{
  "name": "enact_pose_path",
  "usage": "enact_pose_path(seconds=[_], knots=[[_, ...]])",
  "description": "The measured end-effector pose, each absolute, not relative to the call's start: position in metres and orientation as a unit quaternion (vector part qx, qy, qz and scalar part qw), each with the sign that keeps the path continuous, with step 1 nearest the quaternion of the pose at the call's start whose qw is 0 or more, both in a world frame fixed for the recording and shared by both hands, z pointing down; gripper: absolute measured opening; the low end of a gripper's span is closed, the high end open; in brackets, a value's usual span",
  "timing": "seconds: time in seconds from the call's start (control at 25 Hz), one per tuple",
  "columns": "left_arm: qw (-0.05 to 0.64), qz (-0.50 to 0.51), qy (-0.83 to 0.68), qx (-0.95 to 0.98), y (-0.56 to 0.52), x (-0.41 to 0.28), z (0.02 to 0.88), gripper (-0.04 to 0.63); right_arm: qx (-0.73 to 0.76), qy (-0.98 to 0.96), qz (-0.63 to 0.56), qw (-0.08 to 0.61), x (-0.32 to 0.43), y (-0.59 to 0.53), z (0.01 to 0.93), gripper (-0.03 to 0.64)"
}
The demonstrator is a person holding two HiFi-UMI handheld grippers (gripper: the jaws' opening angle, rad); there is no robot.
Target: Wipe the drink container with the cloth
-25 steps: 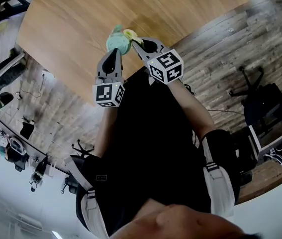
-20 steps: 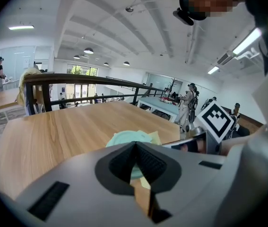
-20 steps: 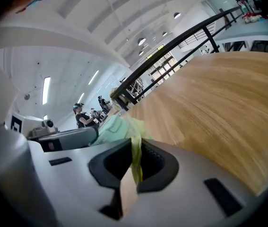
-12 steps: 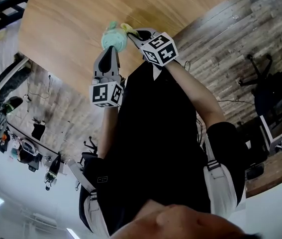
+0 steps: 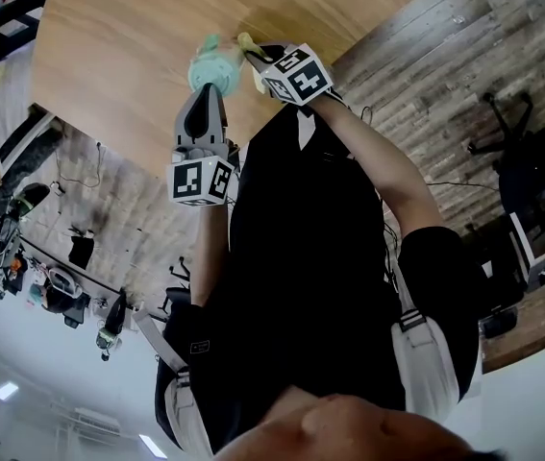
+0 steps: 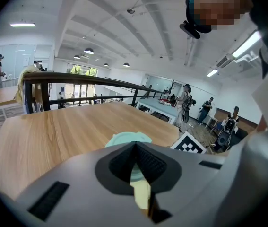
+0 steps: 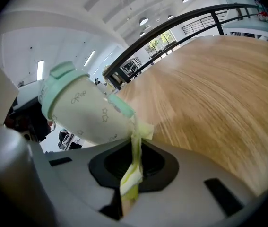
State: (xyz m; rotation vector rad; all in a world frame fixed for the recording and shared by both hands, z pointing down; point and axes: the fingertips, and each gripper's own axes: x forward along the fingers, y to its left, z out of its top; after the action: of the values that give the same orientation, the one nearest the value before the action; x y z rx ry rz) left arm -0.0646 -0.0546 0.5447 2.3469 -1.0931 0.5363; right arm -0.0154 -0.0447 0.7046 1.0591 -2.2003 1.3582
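Right now your left gripper (image 5: 205,92) is clamped on the drink container (image 5: 207,67), holding it over the near edge of the wooden table (image 5: 137,36). In the left gripper view, the gripper's body covers most of the container. You see only a mint rim beyond the jaws and a pale strip pinched between them, so which part is gripped is hard to tell. Your right gripper (image 5: 256,58) is closed on the yellow-green cloth (image 5: 247,42), which runs as a thin fold between its jaws. In the right gripper view, the cloth's free end touches the container's cream side by a mint tab. The container sits tilted there, mint cap toward the upper left, and its lower end is cut off behind the gripper. From the head view only a scrap of cloth shows. The container's lower part is behind your left gripper.
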Motion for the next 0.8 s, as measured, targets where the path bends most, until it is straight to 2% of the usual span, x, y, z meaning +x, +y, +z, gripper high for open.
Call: enact_pose_path(seconds=[0.16,0.48,0.8], knots=[[0.248,0.195,-0.401,0.860,-0.052,-0.062,0.545,0.021,0.369,-0.777,0.482,0.167,-0.013,-0.044,0.702,0.043],[0.250,0.196,-0.398,0.861,-0.053,-0.065,0.546,0.021,0.320,-0.832,0.435,0.129,-0.014,-0.053,0.623,0.043],[0.254,0.193,-0.394,0.862,-0.049,-0.061,0.545,0.021,0.226,-0.879,0.372,0.195,-0.014,-0.048,0.604,0.043]])
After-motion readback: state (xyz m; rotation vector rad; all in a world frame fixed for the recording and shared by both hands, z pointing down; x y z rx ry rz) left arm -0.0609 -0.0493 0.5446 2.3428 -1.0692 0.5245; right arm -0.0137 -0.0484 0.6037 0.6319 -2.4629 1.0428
